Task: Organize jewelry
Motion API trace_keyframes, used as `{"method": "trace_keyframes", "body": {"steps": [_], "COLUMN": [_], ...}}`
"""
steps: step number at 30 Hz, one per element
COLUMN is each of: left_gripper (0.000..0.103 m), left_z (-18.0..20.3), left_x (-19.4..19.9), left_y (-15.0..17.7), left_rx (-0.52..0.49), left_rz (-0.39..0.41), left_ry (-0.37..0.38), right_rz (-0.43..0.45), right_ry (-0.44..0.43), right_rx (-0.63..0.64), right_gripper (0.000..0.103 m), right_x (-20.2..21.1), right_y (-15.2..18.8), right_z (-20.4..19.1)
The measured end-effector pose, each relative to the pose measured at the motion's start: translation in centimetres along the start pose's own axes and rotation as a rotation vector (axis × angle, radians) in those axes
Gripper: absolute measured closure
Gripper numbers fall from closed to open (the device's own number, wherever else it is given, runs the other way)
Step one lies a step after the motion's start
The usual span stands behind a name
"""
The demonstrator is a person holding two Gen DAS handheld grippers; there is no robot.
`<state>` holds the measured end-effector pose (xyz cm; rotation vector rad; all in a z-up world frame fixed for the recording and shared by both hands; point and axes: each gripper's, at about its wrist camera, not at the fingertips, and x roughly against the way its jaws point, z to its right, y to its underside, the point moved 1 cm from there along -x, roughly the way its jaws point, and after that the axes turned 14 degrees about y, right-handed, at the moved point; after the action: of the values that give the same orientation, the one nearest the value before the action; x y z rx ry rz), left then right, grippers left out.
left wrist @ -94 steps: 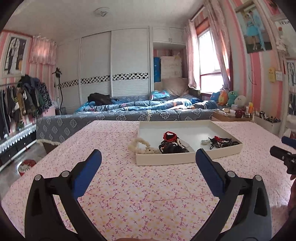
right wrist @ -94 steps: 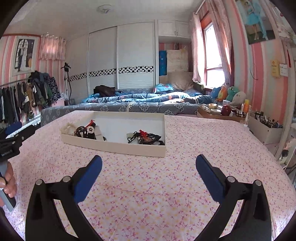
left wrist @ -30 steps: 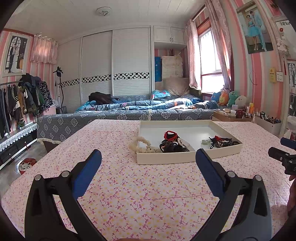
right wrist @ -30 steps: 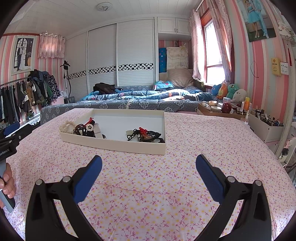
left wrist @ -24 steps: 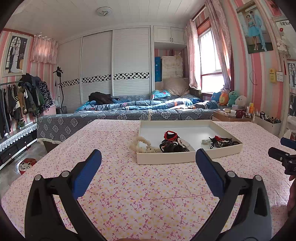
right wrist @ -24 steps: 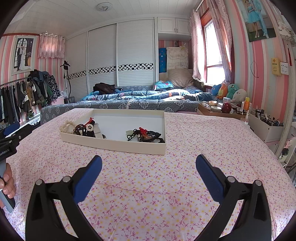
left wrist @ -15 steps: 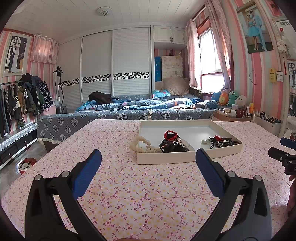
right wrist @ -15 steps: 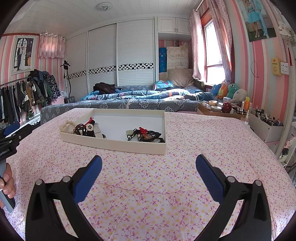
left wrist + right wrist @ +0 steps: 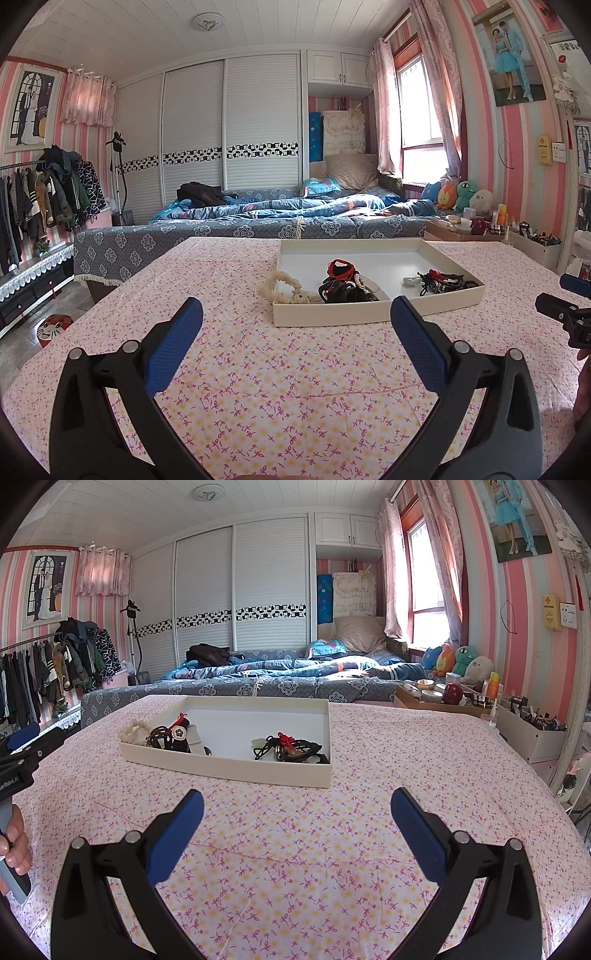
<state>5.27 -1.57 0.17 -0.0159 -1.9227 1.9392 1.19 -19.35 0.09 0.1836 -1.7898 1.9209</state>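
Worktop (image 9: 258, 369) under a pink flowered cloth fills the near ground in both wrist views; a bed (image 9: 280, 221) with blue bedding runs along its far edge.

Shallow white tray (image 9: 369, 314) sits flat on the cloth, ahead of both grippers and well apart from them.

Left gripper (image 9: 295, 321): jaws spread wide, blue pads bare, nothing held, above the cloth short of the tray's near wall. Right gripper (image 9: 297, 808): likewise wide open and empty, pointing at the tray from the other side. A hand (image 9: 14, 843) grips the left tool's handle at the left edge of the right wrist view.

Jewelry, by size:
- cream beaded bracelet (image 9: 284, 286), draped over the tray's near-left corner, part inside, part on the cloth;
- black and red cord pile (image 9: 343, 282), inside the tray, left half;
- smaller dark cord bundle (image 9: 441, 280), inside the tray, right half, near the right wall.
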Motion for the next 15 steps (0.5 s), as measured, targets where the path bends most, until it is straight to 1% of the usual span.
{"method": "trace_keyframes", "body": {"steps": [15], "left_gripper": [0.003], "left_z": [-0.02], "left_x": [-0.13], "left_y": [0.06], "left_rx": [-0.001], "left_rz": [-0.003], "left_ry": [-0.001], "right_rz": [-0.001], "right_ry": [0.003], "right_rx": [0.002], "right_gripper": [0.002], "right_x": [-0.16], "right_y": [0.08], "right_z": [-0.15]}}
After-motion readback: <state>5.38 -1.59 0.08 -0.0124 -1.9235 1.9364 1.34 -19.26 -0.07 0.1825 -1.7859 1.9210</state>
